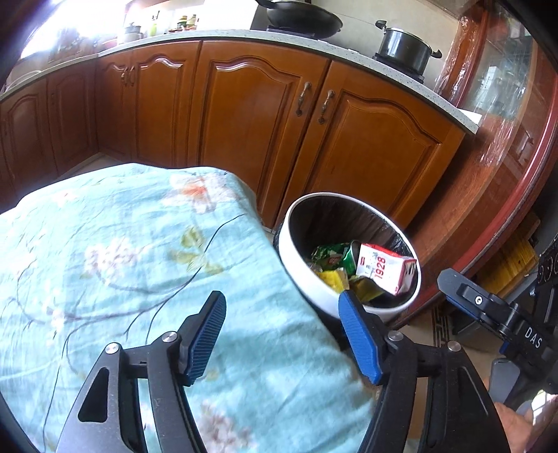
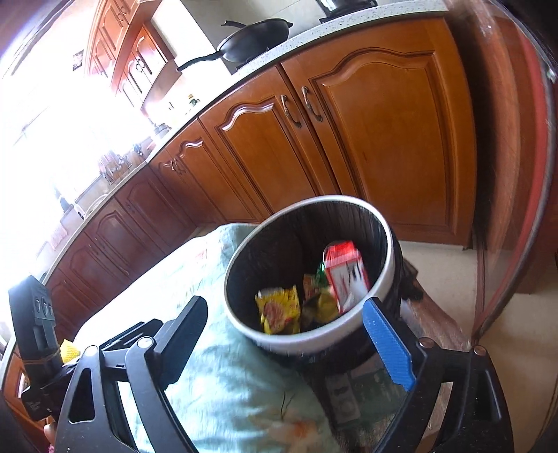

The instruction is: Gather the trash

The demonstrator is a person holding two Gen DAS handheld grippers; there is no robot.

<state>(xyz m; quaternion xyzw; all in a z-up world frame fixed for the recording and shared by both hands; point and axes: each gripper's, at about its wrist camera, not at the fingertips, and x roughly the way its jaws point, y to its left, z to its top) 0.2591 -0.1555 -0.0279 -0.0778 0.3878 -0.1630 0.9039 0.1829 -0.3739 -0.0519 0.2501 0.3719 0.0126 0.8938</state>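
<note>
A round white trash bin (image 1: 296, 271) with a black liner stands beside the table's right edge. It holds a red and white carton marked 1928 (image 1: 385, 268), green wrappers (image 1: 331, 256) and yellow wrappers (image 1: 333, 280). My left gripper (image 1: 282, 310) is open and empty above the table's right edge, just left of the bin. My right gripper (image 2: 286, 317) is open and empty just above the near rim of the bin (image 2: 314, 338). The carton (image 2: 345, 275) and a yellow wrapper (image 2: 279, 308) lie inside. The right gripper also shows in the left wrist view (image 1: 488, 310).
The table is covered with a light blue floral cloth (image 1: 139, 261), also in the right wrist view (image 2: 230, 383). Brown wooden kitchen cabinets (image 1: 261, 115) run behind, with a wok (image 1: 303, 17) and a black pot (image 1: 404, 48) on the counter. A glass-fronted red cabinet (image 1: 502, 115) stands at right.
</note>
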